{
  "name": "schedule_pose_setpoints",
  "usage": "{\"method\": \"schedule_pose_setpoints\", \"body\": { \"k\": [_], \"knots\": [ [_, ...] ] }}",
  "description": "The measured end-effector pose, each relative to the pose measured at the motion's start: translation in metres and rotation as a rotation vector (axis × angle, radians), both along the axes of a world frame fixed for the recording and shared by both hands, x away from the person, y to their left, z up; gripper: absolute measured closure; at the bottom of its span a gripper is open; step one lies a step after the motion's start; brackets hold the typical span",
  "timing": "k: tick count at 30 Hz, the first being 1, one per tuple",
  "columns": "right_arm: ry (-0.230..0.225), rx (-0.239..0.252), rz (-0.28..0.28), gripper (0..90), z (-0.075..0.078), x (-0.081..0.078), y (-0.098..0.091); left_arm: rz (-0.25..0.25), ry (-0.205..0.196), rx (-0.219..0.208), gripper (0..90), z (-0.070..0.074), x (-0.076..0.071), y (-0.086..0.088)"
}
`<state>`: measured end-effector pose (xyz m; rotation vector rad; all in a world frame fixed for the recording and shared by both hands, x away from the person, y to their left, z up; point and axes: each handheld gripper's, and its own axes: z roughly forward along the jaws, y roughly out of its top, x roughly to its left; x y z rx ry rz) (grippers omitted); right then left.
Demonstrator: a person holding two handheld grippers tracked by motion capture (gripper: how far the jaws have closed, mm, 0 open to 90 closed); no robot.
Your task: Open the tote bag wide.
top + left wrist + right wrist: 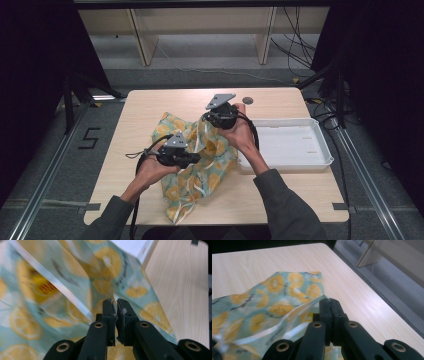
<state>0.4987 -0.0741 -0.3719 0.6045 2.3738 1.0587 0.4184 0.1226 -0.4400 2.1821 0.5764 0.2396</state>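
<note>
A person is lifting a lemon-print cloth (192,165) off the middle of a pale wooden table (300,195), just left of a white tray (292,145). The left gripper (116,305) is pinching a fold of the cloth between its closed jaws, and the right gripper (329,303) is clamping an upper edge. The cloth's long axis is running from the near table edge up toward the far right, its raised end by the right gripper.
</note>
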Motion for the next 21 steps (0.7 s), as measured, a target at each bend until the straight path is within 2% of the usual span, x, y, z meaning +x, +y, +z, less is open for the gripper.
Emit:
{"method": "schedule_pose_setpoints", "body": {
  "k": [2, 3, 5, 7, 8, 10, 11, 13, 14, 16, 17, 18, 20, 21],
  "knots": [
    [-0.009, 0.013, -0.025, 90.0, -0.002, 0.007, 0.001, 0.024, 0.019, 0.002, 84.5, -0.006, 0.006, -0.003],
    [-0.004, 0.009, -0.028, 90.0, -0.002, 0.011, 0.002, 0.031, 0.010, 0.017, 84.8, -0.007, 0.009, -0.004],
    [-0.010, 0.009, -0.049, 90.0, -0.003, 0.015, 0.003, 0.067, -0.032, 0.082, 86.1, -0.006, 0.016, -0.002],
    [-0.009, -0.003, -0.063, 90.0, -0.005, 0.019, 0.003, 0.120, -0.042, 0.085, 87.6, -0.004, 0.024, 0.005],
    [-0.021, -0.017, -0.071, 90.0, -0.006, 0.023, 0.001, 0.137, -0.052, 0.090, 87.8, -0.002, 0.029, 0.011],
    [-0.006, -0.023, -0.090, 90.0, -0.009, 0.027, -0.002, 0.198, -0.049, 0.045, 88.6, -0.001, 0.037, 0.022],
    [0.002, -0.035, -0.103, 90.0, -0.011, 0.029, -0.003, 0.203, -0.059, 0.045, 88.8, 0.000, 0.042, 0.027],
    [0.011, -0.060, -0.120, 90.0, -0.017, 0.034, -0.005, 0.249, -0.067, 0.049, 89.0, -0.002, 0.051, 0.036],
    [0.010, -0.074, -0.129, 90.0, -0.020, 0.037, -0.006, 0.255, -0.058, 0.041, 89.1, -0.004, 0.055, 0.038],
    [0.027, -0.099, -0.143, 90.0, -0.027, 0.043, -0.007, 0.277, -0.044, -0.005, 89.2, -0.010, 0.064, 0.041],
    [0.032, -0.111, -0.148, 90.0, -0.031, 0.045, -0.007, 0.290, -0.024, -0.019, 89.2, -0.014, 0.067, 0.040],
    [0.043, -0.133, -0.158, 90.0, -0.035, 0.047, -0.007, 0.294, -0.019, -0.020, 89.2, -0.016, 0.069, 0.040],
    [0.060, -0.169, -0.161, 90.0, -0.042, 0.049, -0.007, 0.299, -0.032, 0.026, 89.2, -0.021, 0.075, 0.040],
    [0.067, -0.183, -0.181, 90.0, -0.045, 0.050, -0.006, 0.311, -0.026, 0.033, 89.2, -0.026, 0.078, 0.041]
  ]
}}
